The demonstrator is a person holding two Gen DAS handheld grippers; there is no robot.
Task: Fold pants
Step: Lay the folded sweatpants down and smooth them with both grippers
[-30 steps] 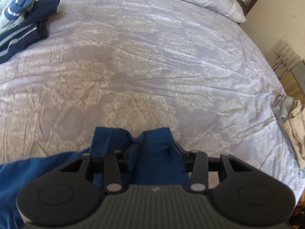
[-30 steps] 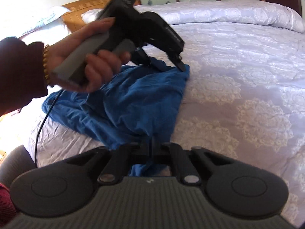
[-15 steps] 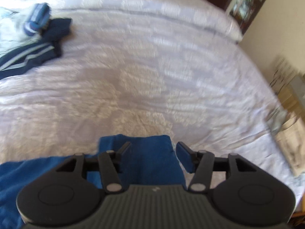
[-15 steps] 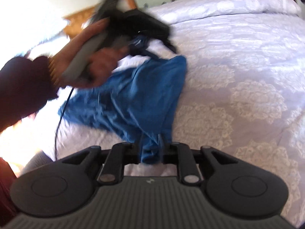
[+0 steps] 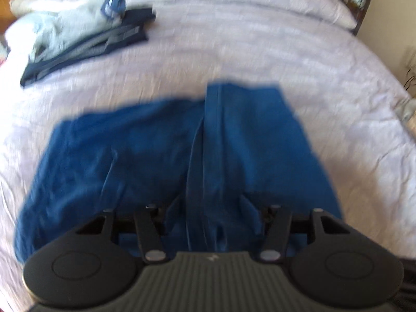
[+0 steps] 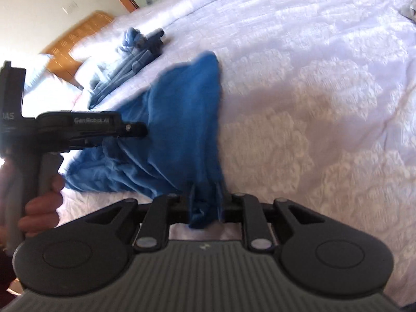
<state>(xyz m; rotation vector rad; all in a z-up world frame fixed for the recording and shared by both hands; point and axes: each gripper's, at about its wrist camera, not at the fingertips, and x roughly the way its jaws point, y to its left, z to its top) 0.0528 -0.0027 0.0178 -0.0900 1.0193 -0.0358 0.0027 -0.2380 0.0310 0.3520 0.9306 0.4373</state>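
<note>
The blue pants (image 5: 161,145) lie spread on the lilac bedspread (image 5: 260,52). In the left wrist view my left gripper (image 5: 210,208) stands open low over the near part of the cloth, its fingers apart with fabric between them. In the right wrist view my right gripper (image 6: 205,200) is shut on a bunched edge of the pants (image 6: 182,119). The left gripper (image 6: 135,131) also shows there, at the left over the cloth, held by a hand.
A stack of folded clothes (image 5: 85,39) lies at the far left of the bed, also in the right wrist view (image 6: 127,59). A wooden headboard (image 6: 75,41) and pillows are behind it. More cloth lies at the bed's right edge (image 5: 408,106).
My left gripper let go of the pants' edge and pulled back towards the near side. The pants now lie spread out flatter. My right gripper kept its hold and swung around.
</note>
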